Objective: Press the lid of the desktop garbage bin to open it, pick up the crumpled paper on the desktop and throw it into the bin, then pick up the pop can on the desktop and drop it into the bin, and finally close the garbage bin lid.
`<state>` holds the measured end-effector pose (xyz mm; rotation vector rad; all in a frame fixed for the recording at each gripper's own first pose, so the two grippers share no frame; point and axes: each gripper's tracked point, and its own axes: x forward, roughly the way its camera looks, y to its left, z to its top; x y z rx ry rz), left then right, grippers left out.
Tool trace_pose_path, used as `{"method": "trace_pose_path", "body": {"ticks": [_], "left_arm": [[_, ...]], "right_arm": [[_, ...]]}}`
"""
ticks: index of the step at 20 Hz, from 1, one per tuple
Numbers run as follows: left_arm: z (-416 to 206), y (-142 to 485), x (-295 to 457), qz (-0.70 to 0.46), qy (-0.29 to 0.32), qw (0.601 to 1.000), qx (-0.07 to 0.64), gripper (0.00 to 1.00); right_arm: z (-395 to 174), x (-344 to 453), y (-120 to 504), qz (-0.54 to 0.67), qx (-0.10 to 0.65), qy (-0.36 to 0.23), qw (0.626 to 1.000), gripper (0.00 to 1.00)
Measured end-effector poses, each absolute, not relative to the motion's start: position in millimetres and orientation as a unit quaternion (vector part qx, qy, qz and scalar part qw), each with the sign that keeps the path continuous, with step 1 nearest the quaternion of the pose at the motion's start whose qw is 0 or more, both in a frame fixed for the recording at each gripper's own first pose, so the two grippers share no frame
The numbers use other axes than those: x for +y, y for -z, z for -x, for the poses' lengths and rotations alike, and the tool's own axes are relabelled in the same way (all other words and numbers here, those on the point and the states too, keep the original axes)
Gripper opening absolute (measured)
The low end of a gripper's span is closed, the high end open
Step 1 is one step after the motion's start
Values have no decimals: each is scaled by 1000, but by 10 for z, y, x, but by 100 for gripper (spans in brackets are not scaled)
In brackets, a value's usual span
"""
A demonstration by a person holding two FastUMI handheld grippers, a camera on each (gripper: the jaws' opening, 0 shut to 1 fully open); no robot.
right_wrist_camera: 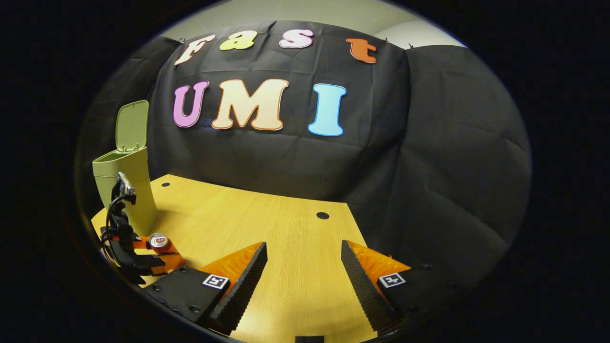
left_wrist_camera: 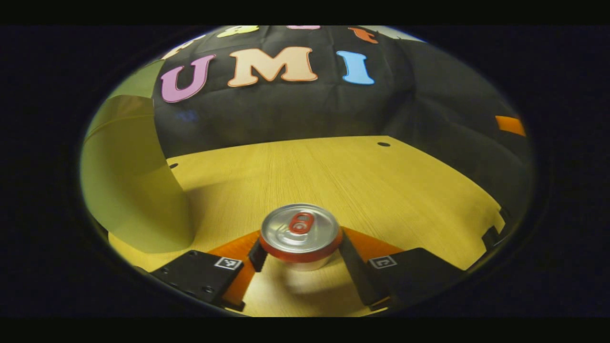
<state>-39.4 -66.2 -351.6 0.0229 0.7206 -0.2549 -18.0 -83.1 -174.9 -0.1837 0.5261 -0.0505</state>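
My left tool [left_wrist_camera: 300, 255] clamps upright pop can [left_wrist_camera: 300, 233] on counter [left_wrist_camera: 362, 181]; my right tool [right_wrist_camera: 304, 267] wide open, empty; bin [right_wrist_camera: 125, 190] lid [right_wrist_camera: 132, 125] up.

Rig look: two matching handheld two-finger grippers, dark hardware, tagged.

Left gripper [left_wrist_camera: 300, 247]: each finger sits on a flat black carrier block [left_wrist_camera: 200, 278] with small recessed screws [left_wrist_camera: 208, 289] near its edges and a square black-and-white marker tag [left_wrist_camera: 228, 263] on the corner nearest the finger. Right gripper [right_wrist_camera: 304, 247]: same blocks and tags, and wedge-shaped fingers [right_wrist_camera: 248, 276] tapering to a point, with inner faces finely ribbed like a saw edge. In the right gripper view the left unit has a dark, chunky handle body [right_wrist_camera: 125, 247], a black cable [right_wrist_camera: 110, 212] looping up its back, and a small silvery module [right_wrist_camera: 125, 183] on top.
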Motion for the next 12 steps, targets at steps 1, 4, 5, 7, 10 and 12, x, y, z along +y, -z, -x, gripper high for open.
{"method": "trace_pose_path", "body": {"ticks": [1, 4, 5, 7, 10, 12], "left_arm": [[394, 3488, -672, -10, 125, 927, 352, 77], [271, 3251, -638, -22, 122, 936, 329, 77], [220, 3162, -630, -23, 121, 939, 320, 76], [98, 2942, -598, -23, 118, 947, 299, 76], [-114, 2564, -511, -16, 107, 960, 259, 76], [-254, 2335, -448, -12, 98, 966, 238, 77]], "right_arm": [[177, -813, 1757, 91, 259, 24, 961, 98], [159, -728, 1767, 89, 256, 15, 962, 98], [156, -689, 1776, 87, 256, 11, 963, 98], [151, -587, 1796, 83, 255, 0, 963, 98], [163, -417, 1842, 76, 257, -19, 963, 98], [187, -290, 1871, 74, 257, -32, 963, 98]]}}
